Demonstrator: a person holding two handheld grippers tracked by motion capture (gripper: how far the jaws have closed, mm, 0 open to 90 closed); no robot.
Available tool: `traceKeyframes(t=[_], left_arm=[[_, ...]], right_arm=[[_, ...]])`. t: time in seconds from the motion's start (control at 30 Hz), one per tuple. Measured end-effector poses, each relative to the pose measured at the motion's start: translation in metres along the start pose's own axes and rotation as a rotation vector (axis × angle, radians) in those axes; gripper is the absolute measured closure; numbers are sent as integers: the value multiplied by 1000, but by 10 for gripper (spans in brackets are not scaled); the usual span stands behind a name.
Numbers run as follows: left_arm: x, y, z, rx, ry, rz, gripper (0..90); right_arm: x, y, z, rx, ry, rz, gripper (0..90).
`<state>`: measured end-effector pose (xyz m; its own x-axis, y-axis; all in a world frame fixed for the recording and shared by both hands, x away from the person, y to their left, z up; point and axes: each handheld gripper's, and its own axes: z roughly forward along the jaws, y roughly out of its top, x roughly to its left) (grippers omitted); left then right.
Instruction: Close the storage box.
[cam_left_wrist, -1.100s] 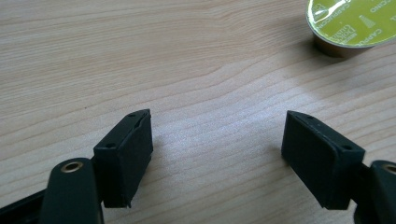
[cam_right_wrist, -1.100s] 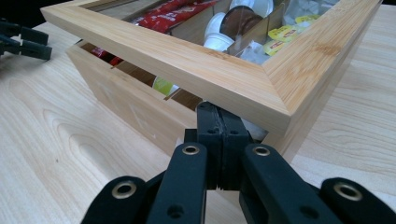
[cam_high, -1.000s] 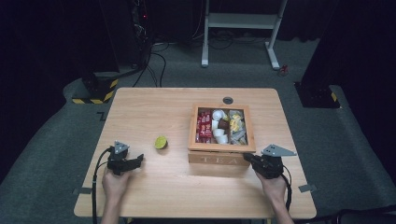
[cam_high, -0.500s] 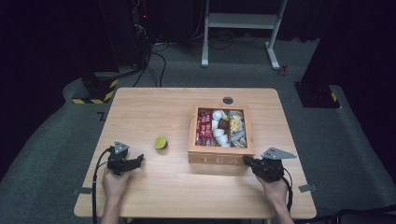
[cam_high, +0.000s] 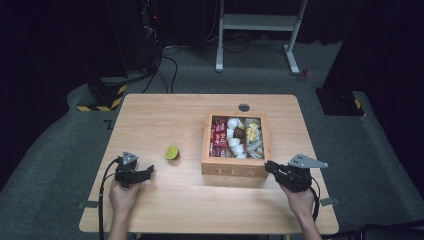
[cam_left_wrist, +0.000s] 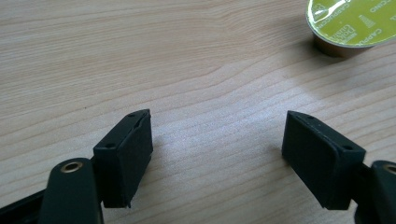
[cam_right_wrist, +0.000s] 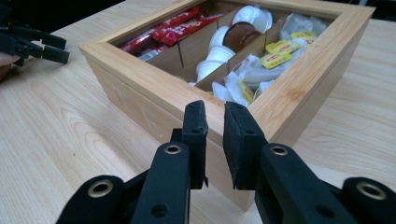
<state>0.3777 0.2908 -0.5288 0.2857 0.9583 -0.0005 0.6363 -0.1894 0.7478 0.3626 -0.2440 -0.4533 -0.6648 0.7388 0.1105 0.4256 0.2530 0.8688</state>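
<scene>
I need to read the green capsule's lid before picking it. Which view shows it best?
The left gripper view: the green capsule is close, with its lid print legible, though cut by the frame edge. The high view shows it as a small green dot on the table.

I worked at a light wooden table (cam_high: 165, 125) with a round cable grommet (cam_high: 244, 107) near its far edge. Grey carpet (cam_high: 60, 150) lay around it. Beyond, a white desk frame (cam_high: 260, 22) stood in a dark room, with black cables (cam_high: 165, 70) and a yellow-black striped base (cam_high: 102, 97) on the floor.
</scene>
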Motion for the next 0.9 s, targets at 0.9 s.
traceKeyframes(t=[0.9], left_arm=[[0, 0, 0, 1, -1, 1, 249]], right_arm=[[-35, 8, -15, -68, -113, 76, 720]])
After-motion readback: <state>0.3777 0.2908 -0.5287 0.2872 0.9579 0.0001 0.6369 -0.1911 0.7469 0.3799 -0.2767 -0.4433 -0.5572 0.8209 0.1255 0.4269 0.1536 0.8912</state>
